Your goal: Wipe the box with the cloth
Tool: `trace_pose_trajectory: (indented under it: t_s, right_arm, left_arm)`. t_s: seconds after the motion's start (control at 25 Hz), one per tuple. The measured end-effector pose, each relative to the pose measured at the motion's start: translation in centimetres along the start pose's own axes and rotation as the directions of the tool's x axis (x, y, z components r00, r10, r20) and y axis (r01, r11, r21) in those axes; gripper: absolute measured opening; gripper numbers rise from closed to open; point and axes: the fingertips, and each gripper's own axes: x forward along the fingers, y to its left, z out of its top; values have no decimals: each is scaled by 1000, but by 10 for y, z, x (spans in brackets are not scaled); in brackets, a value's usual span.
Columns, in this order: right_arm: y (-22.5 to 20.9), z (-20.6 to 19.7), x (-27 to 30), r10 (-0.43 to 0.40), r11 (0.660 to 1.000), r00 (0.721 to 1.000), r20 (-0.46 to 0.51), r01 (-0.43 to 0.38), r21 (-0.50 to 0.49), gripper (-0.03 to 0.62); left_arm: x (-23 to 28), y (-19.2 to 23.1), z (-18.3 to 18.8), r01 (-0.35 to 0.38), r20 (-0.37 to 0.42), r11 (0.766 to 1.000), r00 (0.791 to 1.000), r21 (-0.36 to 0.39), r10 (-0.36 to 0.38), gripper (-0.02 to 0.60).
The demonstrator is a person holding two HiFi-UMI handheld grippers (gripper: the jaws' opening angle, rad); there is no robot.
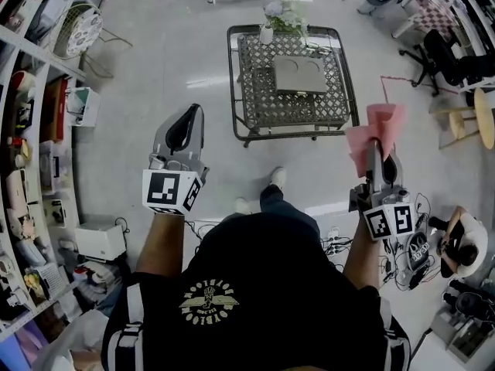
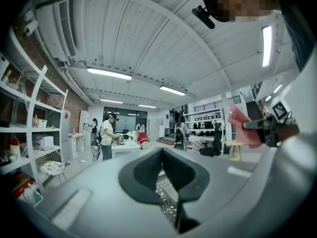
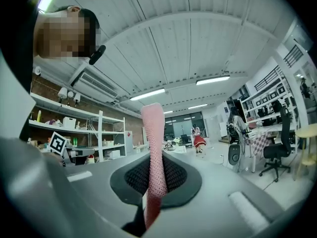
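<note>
We see a metal lattice table [image 1: 259,99] far ahead, a vase of flowers [image 1: 267,34] on its far edge, cluttered shelves [image 1: 39,55] left, a black chair [image 1: 445,52] far right.

Head view: overhead, steeply down. Gripper views: low, angled upward, sharing ceiling [image 2: 148,43], shelving [image 2: 25,129].
</note>
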Motion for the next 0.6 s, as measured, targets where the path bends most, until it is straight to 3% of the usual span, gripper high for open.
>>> trace_pose_trajectory:
  t_s: [0.6]
  right_arm:
    - [-78, -4, 87, 81, 996, 996, -41, -80, 40, 17]
  left_arm:
    - [105, -6, 0, -51, -53, 999, 997, -2, 51, 0]
